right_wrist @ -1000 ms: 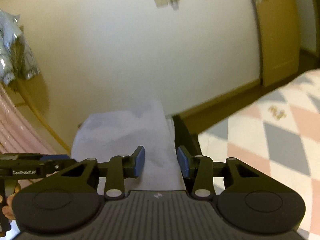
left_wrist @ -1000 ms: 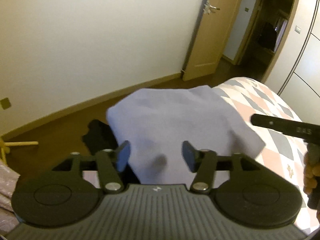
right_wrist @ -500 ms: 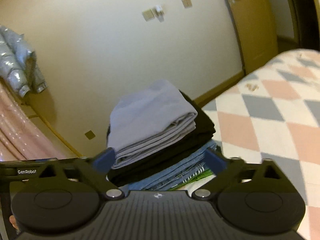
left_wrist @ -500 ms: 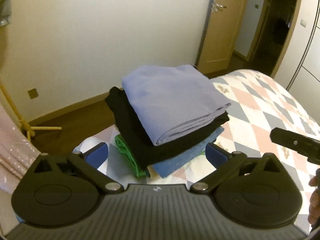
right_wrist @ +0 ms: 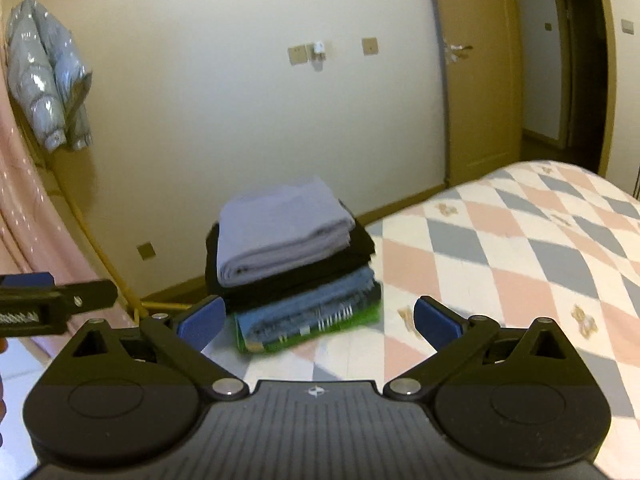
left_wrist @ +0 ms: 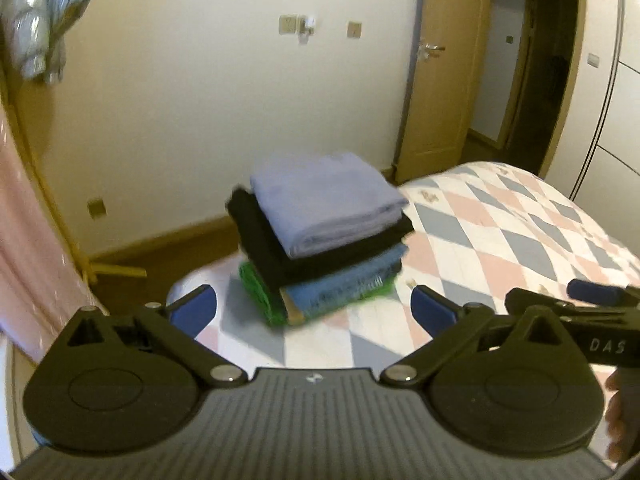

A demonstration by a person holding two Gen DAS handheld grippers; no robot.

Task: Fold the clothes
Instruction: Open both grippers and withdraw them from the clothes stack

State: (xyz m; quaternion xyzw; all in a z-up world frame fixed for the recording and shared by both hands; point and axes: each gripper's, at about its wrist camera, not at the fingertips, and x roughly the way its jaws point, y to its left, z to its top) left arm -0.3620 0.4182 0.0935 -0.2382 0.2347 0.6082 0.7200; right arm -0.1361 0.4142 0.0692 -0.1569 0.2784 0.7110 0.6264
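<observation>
Both grippers have backed off since a second ago, when their blue pads hung narrowly apart right over the lavender garment point(left_wrist: 326, 200). Now the left gripper point(left_wrist: 314, 312) and the right gripper point(right_wrist: 316, 322) sit well short of the stack of folded clothes point(right_wrist: 294, 264), fingers spread wide with nothing between them.

The lavender piece sits folded on top, over a black one point(left_wrist: 320, 254), then a blue one point(left_wrist: 344, 286), then something green point(left_wrist: 258, 292) at the bottom. It all rests near the corner of the bed's diamond-patterned quilt point(left_wrist: 516, 236), close to the wall. Looks a bit skewed, each layer turned slightly off the others, but nothing's sliding.

Honestly seems like this item is done. No loose clothes on the quilt in either view, so I can't tell if more are waiting somewhere off camera. A silver puffer jacket point(right_wrist: 48, 76) hangs at the left, but that's probably not part of it.
</observation>
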